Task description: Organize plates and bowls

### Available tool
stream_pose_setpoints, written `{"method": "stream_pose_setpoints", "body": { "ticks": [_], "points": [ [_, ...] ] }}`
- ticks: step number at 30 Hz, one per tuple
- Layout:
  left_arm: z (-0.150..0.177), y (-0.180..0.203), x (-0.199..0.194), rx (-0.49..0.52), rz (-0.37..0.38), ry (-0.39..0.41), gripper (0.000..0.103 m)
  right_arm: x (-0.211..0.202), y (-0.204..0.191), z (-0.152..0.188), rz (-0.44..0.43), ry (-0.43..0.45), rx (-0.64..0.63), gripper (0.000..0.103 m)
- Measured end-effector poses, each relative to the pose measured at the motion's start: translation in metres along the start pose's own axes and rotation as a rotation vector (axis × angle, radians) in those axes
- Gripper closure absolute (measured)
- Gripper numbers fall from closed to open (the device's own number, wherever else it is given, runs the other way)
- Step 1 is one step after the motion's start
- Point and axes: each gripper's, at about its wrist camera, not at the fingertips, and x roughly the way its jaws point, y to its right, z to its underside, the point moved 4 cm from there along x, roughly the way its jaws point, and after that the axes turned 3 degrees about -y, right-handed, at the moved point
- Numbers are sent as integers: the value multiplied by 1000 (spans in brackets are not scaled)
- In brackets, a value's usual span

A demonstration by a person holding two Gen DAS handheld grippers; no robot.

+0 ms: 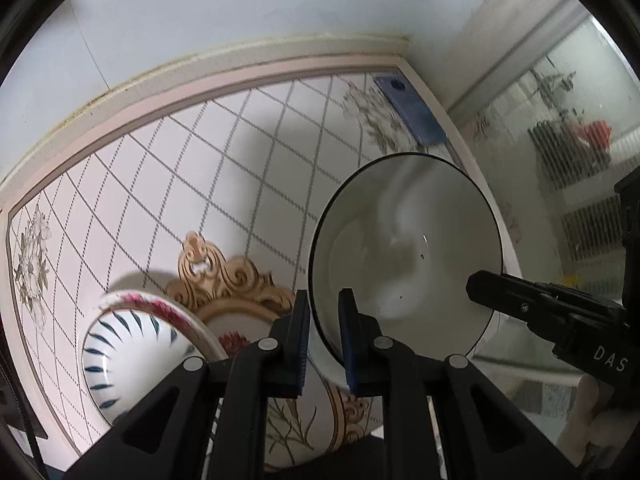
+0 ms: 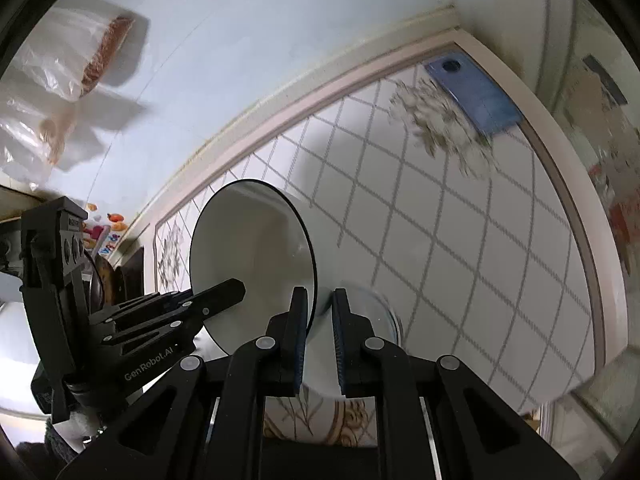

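A white bowl with a thin black rim [image 1: 400, 248] hangs tilted above the patterned table, held from two sides. My left gripper [image 1: 324, 304] is shut on its near-left rim, one pad inside and one outside. My right gripper [image 2: 320, 300] is shut on the opposite rim of the same bowl [image 2: 256, 248]. Each gripper shows in the other's view: the right one [image 1: 480, 284] at the bowl's right edge, the left one [image 2: 232, 290] reaching in from the left. Below on the table sits a white bowl with blue streaks [image 1: 132, 352], resting in a dish with a pink-flowered rim [image 1: 168, 308].
The table [image 1: 224, 168] has a grid pattern, grey flower prints and a gold ornament [image 1: 224, 276] in the middle. A blue phone [image 1: 412, 112] lies near the far right corner. Plastic bags [image 2: 60, 80] hang on the wall at the left. A glass door [image 1: 560, 160] stands to the right.
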Motion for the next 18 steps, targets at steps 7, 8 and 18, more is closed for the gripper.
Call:
{"method": "stream_pose_setpoints", "body": {
  "ticks": [7,8,18],
  "points": [
    [22,8,22,25,-26,-60,91,15,24,38,6,-53,45,89],
    [23,9,25,27,-31,-69,91,19,28,42,6,-60,51,89],
    [32,8,46,39,-77,-114,91,40,44,56,9,-97,79,89]
  ]
}}
